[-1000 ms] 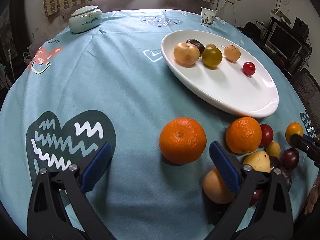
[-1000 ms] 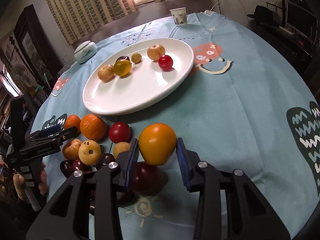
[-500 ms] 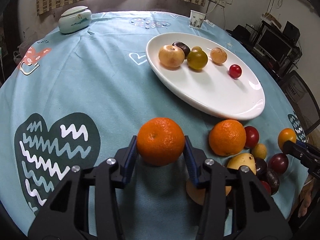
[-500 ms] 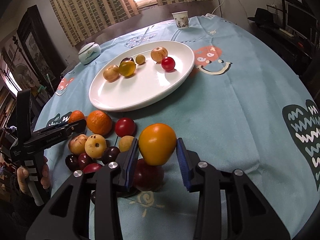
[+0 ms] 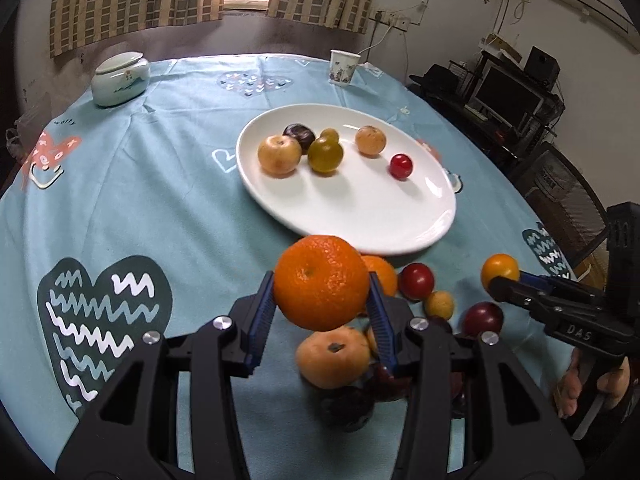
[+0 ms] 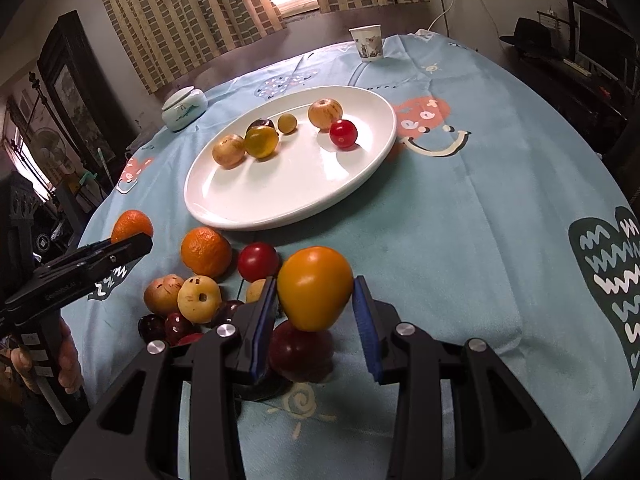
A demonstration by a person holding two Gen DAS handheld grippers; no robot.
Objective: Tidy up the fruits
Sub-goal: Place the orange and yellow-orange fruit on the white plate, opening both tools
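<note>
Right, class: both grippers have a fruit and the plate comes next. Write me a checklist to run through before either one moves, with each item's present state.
1. Left gripper shut on the orange, pads on both sides: ok.
2. Orange lifted clear of the pile: ok, fruit shows beneath it.
3. Right gripper shut on the yellow tomato: ok.
4. Tomato clear of the dark red fruit under it: cannot tell, they overlap in the right wrist view.
5. Free room on the plate: ok, its six fruits sit at the far end and the near half is bare.
6. Grippers apart from each other: ok, each shows at the edge of the other's view.
</note>
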